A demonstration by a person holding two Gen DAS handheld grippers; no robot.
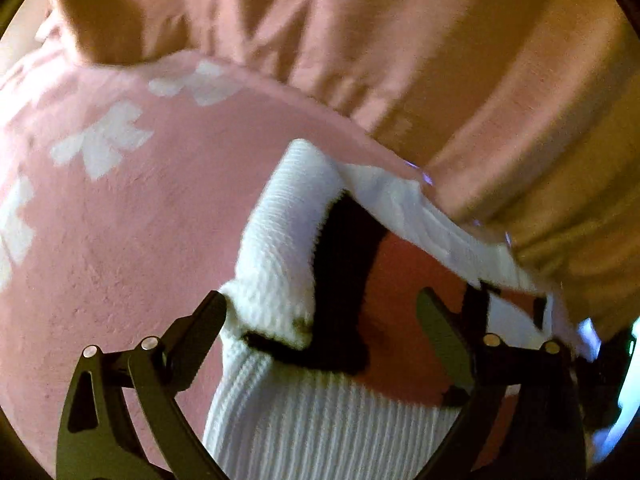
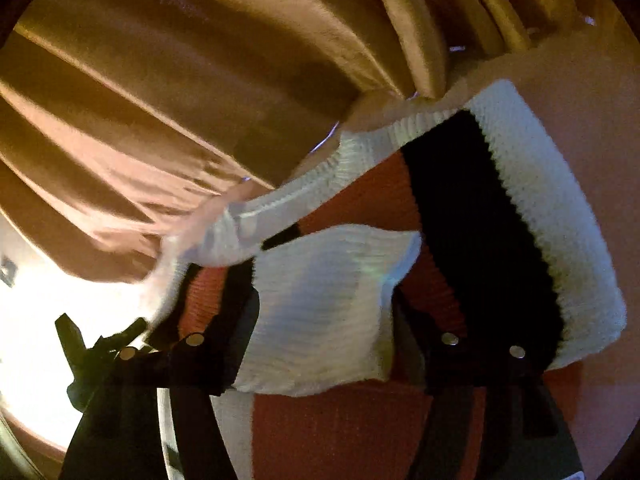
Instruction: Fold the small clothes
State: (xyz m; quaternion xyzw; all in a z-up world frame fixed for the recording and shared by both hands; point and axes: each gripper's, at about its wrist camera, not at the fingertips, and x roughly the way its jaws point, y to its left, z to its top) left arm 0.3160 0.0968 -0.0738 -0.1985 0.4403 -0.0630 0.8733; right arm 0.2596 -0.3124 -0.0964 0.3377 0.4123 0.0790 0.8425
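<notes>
A small ribbed knit sweater in white, black and orange-red (image 1: pixel 320 412) lies bunched between my left gripper's (image 1: pixel 320 312) wide-apart fingers, over a pink blanket. A white cuffed sleeve (image 1: pixel 280 240) rises ahead of the fingers. The left jaws stand open with the knit lying between them. In the right wrist view the same sweater (image 2: pixel 320 312) fills the gap of my right gripper (image 2: pixel 324 308). Its fingers stand apart with thick folded knit between them, and their tips are hidden by the cloth. A black and white sleeve (image 2: pixel 520 240) stretches to the right.
A pink fleece blanket with white cross shapes (image 1: pixel 112 208) covers the surface. Peach-brown curtains (image 1: pixel 360 40) hang right behind it and also show in the right wrist view (image 2: pixel 180 100). A bright lit patch (image 2: pixel 32 320) is at the left.
</notes>
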